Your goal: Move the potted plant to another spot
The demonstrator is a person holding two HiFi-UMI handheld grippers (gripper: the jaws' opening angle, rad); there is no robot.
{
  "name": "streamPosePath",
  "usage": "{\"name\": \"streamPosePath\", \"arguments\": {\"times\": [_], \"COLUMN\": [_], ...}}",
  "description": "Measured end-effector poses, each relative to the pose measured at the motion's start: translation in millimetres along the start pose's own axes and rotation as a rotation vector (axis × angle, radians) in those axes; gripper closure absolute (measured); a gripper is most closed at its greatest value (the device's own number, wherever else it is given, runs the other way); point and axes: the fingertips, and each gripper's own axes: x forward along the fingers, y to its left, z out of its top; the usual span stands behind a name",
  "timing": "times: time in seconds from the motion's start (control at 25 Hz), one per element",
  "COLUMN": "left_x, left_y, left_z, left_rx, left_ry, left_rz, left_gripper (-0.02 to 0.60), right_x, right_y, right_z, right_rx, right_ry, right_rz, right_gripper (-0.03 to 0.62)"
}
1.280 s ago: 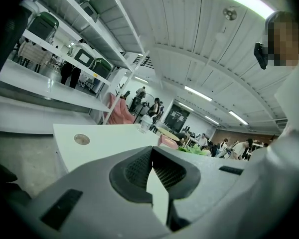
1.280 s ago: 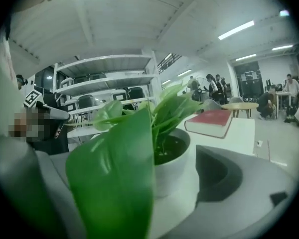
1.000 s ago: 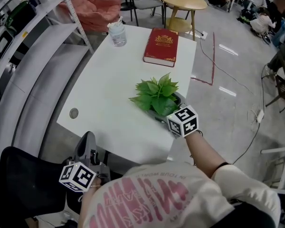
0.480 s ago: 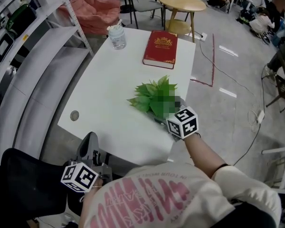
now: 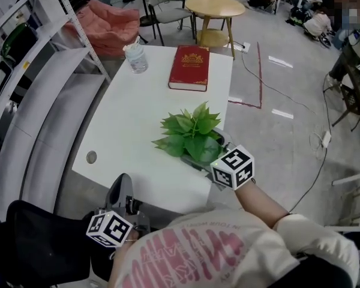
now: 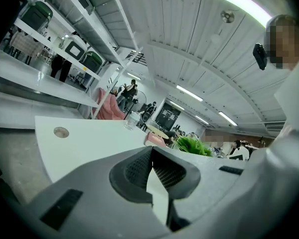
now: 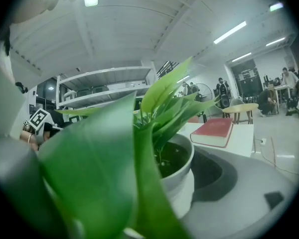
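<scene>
**White table [image 5: 126, 107]: potted plant [image 5: 189, 134] gripped at the near right edge**

Close to the table's front right edge, the right gripper [image 5: 215, 156] is clamped on the plant's white pot [image 7: 182, 178]. The pot looks smooth and probably slippery (and top-heavy under its soft leaves [image 7: 114, 173]), so the hold belongs low on the wall, never on the foliage. The left gripper [image 6: 157, 173] hangs below the table edge, jaws together, empty.

White table [image 5: 132, 125] and surroundings.
I see a red book [image 5: 189, 68] lying flat at the far end, a clear container [image 5: 135, 57] left of it, and a round grommet [image 5: 92, 157] near the left edge; a round wooden table [image 5: 215, 6] stands beyond.
</scene>
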Motion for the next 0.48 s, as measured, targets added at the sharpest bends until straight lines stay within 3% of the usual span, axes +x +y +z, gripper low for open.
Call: {"name": "streamPosePath", "arguments": {"times": [0.24, 0.48], "left_x": [16, 18], "left_y": [-45, -59], "left_z": [-10, -9], "left_rx": [0.012, 0.013], "left_ry": [0.010, -0.003], "left_rz": [-0.072, -0.068], "left_gripper": [0.578, 0.578], "right_x": [-33, -50], "right_y": [-1, 6], "right_z": [26, 51], "right_rx": [0.007, 0.012], "right_ry": [-0.067, -0.133], "right_rz": [0.006, 0.059], "right_gripper": [0.077, 0.077]}}
